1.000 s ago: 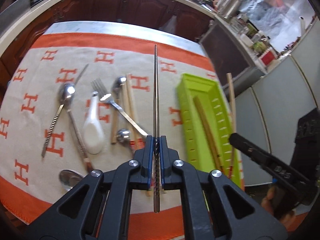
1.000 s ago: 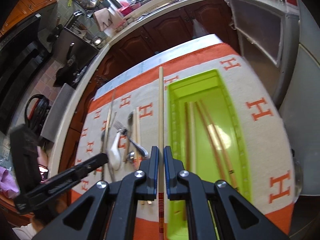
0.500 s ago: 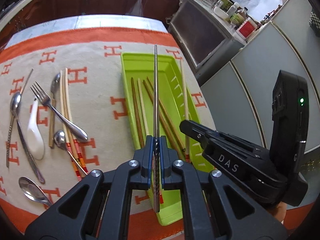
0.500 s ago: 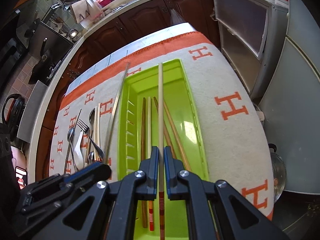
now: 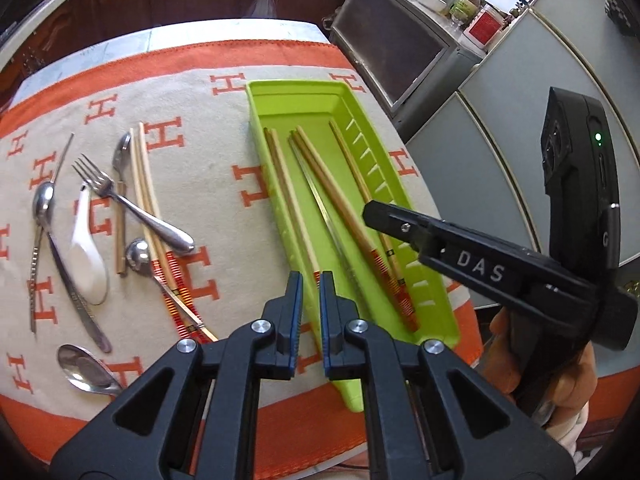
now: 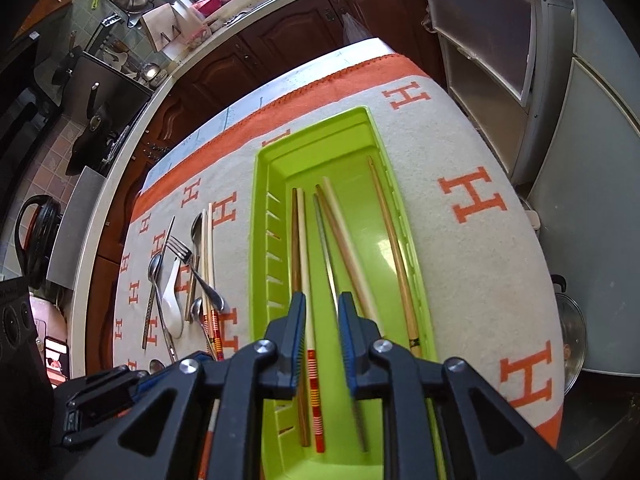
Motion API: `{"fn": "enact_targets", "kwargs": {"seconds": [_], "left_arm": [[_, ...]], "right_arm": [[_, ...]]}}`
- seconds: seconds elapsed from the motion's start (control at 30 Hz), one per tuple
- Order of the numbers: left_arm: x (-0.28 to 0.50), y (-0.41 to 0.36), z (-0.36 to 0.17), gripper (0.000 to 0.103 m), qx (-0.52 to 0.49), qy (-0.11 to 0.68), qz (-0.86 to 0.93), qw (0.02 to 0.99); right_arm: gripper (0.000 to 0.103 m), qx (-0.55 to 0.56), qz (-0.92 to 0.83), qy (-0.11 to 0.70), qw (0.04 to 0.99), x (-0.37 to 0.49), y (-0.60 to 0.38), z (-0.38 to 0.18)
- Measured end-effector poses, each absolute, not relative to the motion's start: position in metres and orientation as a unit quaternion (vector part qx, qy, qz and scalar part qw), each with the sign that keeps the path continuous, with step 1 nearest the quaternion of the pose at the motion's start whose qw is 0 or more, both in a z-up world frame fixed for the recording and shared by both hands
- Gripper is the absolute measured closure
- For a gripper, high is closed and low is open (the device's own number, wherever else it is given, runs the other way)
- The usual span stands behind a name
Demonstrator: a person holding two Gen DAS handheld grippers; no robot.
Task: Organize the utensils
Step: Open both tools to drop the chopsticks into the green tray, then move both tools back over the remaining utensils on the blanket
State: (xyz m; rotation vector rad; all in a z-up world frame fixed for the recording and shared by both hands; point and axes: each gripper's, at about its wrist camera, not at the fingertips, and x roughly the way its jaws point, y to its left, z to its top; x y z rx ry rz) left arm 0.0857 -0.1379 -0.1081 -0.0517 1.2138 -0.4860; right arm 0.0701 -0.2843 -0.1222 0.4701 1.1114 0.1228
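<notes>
The green tray (image 5: 280, 92) lies on the H-patterned cloth and holds several chopsticks, among them a metal chopstick (image 5: 316, 200). My left gripper (image 5: 310, 292) hovers over the tray's near end, open, with nothing between its pads. My right gripper (image 6: 322, 312) is above the tray (image 6: 256, 240) with its jaws opening. A pale chopstick (image 6: 348, 256), blurred, lies loose in the tray under it, free of the pads. To the left, a fork (image 5: 132, 208), a white ceramic spoon (image 5: 88, 252), metal spoons and a pale chopstick pair (image 5: 148, 200) rest on the cloth.
A person's hand (image 5: 560, 380) holds the right gripper (image 5: 374, 214) over the tray's right wall. Grey cabinets (image 5: 500, 140) stand just past the table's right edge. Dark wooden cupboards run along the far side. A pot lid (image 6: 568, 328) sits below the right edge.
Both grippers swung from the loose utensils to over the tray. The left let go of the metal chopstick, which lies in the tray. The right jaws parted and the pale chopstick dropped in.
</notes>
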Motion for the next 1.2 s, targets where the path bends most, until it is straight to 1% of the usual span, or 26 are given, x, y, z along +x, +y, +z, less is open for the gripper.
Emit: {"fn": "enact_targets", "kwargs": {"seconds": [0.1, 0.23, 0.33, 0.4, 0.5, 0.67, 0.83, 1.0, 1.1, 1.2], "left_arm": [[0.081, -0.123, -0.102, 0.099, -0.003, 0.558, -0.21, 0.803], [0.075, -0.097, -0.092, 0.098, 0.0, 0.55, -0.189, 0.814], [0.073, -0.074, -0.083, 0.09, -0.006, 0.542, -0.17, 0.823], [0.074, -0.061, -0.076, 0.081, -0.013, 0.538, -0.158, 0.828], [0.074, -0.04, -0.064, 0.077, -0.029, 0.528, -0.143, 0.837], [0.082, -0.011, -0.047, 0.074, -0.045, 0.514, -0.114, 0.849], [0.095, 0.014, -0.037, 0.074, -0.043, 0.511, -0.081, 0.854], [0.114, 0.043, -0.026, 0.074, -0.062, 0.507, -0.056, 0.858], [0.123, 0.057, -0.028, 0.074, -0.07, 0.507, -0.041, 0.858], [0.134, 0.071, -0.041, 0.074, -0.082, 0.519, -0.032, 0.85]], "right_arm": [[0.087, 0.213, 0.061, 0.518, 0.826, 0.066, -0.279, -0.116], [0.087, 0.204, 0.07, 0.513, 0.831, 0.062, -0.268, -0.108], [0.087, 0.189, 0.078, 0.509, 0.836, 0.06, -0.257, -0.1], [0.087, 0.181, 0.088, 0.507, 0.838, 0.059, -0.249, -0.094], [0.087, 0.166, 0.102, 0.504, 0.841, 0.061, -0.235, -0.086], [0.087, 0.137, 0.124, 0.505, 0.843, 0.07, -0.21, -0.077], [0.087, 0.105, 0.147, 0.51, 0.841, 0.088, -0.182, -0.067], [0.087, 0.083, 0.172, 0.519, 0.833, 0.108, -0.158, -0.064], [0.087, 0.072, 0.186, 0.528, 0.825, 0.119, -0.142, -0.069], [0.087, 0.066, 0.201, 0.543, 0.812, 0.132, -0.124, -0.08]]}}
